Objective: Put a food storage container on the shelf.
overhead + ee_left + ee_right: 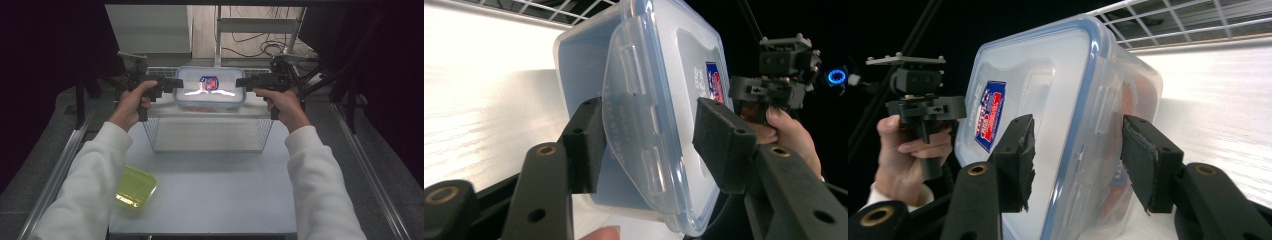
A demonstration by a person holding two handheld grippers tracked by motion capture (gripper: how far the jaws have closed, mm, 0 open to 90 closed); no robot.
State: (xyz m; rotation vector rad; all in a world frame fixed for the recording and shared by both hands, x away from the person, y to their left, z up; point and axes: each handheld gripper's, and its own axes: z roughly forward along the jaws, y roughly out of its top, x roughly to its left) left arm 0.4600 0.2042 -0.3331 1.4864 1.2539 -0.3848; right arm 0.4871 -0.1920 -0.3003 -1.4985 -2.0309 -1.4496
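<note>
The two grippers are flanking a clear plastic box with a blue-edged snap lid, which is sitting on top of a wire rack at the far side of the desk. The box's long axis is running left to right, so each short end is facing one gripper. The left gripper is straddling the left-end lid flap, jaws apart with a gap showing on either side. The right gripper is standing likewise at the right end, jaws open around the rim; whether a pad is grazing the wall is hard to tell. Both are equally near. The box is showing a red-and-blue label on its lid and something orange inside. A yellow-green lid or dish is lying near the desk's front left.
</note>
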